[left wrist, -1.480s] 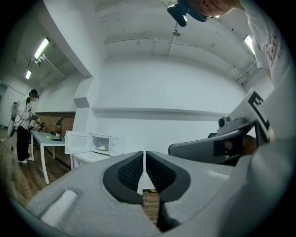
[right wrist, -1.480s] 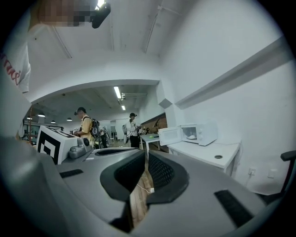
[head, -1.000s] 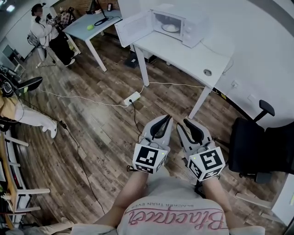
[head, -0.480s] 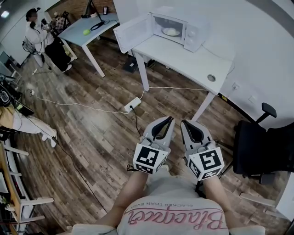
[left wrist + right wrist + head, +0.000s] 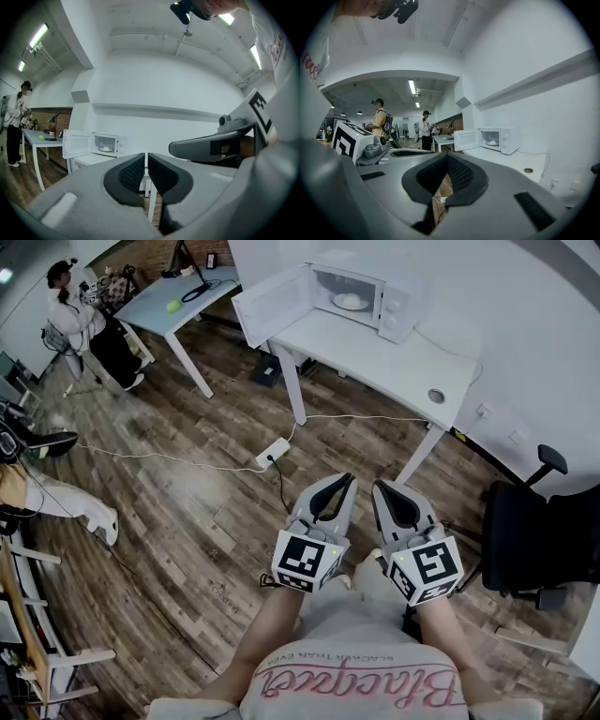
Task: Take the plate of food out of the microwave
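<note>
Starting at your left, the power strip (image 5: 273, 452) and its cable (image 5: 356, 418) lie on the wooden floor between you and the white desk (image 5: 394, 362); walk straight in and a foot could catch them and jolt both hands. Above that, the microwave door (image 5: 272, 304) hangs open past the desk's left end, so a wide swing could knock it. Your left gripper (image 5: 349, 480) is held low in front of you with its jaws together and nothing in them. The plate of food (image 5: 352, 302) sits inside the microwave (image 5: 370, 296), well away from both grippers. Your right gripper (image 5: 378, 486), just beside the left, has just been closing its jaws, which now meet on nothing. Arrive with either pair like this and you'd likely shove the plate deeper rather than grasp it, so spread them before the opening. A pinch on the rim alone may let the plate tip and spill as it clears the sill. The office chair (image 5: 534, 535) at far right stands clear of your path.
</note>
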`<state>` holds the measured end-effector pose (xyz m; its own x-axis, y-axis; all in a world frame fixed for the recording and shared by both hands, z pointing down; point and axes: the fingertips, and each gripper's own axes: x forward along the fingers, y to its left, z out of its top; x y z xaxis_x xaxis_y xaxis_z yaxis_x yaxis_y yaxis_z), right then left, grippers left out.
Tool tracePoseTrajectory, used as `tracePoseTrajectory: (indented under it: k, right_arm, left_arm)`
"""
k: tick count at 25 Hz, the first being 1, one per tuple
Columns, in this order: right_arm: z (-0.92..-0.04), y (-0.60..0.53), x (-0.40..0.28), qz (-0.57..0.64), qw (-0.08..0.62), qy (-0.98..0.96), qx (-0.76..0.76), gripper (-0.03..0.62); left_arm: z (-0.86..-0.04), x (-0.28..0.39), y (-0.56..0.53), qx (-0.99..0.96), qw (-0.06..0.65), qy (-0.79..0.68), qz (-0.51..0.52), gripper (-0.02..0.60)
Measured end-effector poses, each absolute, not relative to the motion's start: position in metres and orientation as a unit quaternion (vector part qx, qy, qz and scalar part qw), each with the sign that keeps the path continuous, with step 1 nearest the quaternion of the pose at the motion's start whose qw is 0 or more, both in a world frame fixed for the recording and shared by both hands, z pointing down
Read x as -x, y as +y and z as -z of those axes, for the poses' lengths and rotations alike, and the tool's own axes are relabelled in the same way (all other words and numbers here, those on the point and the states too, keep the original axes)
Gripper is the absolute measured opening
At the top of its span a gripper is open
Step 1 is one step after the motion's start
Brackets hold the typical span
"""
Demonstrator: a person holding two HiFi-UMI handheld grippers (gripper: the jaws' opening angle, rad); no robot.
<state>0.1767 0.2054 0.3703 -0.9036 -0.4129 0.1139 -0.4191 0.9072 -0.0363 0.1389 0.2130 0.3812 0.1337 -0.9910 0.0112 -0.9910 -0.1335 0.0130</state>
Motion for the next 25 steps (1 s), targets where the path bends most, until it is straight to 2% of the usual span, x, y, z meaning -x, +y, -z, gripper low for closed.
tracePoseTrajectory:
  k: [9,25]
  right_arm:
    - [-0.37,0.201,-0.174,-0.034,0.039,-0.973,-0.224,0.011]
    - [-0.378,0.152,-0.158,-0.046,0.041,-0.975,-0.212,0.011]
  left_arm:
    - [-0.38,-0.136,0.216,-0.745,-0.017,-0.667,-0.022,0.005]
    - [-0.382,-0.106,0.177,-0.727,0.001,-0.686,-0.001,0.005]
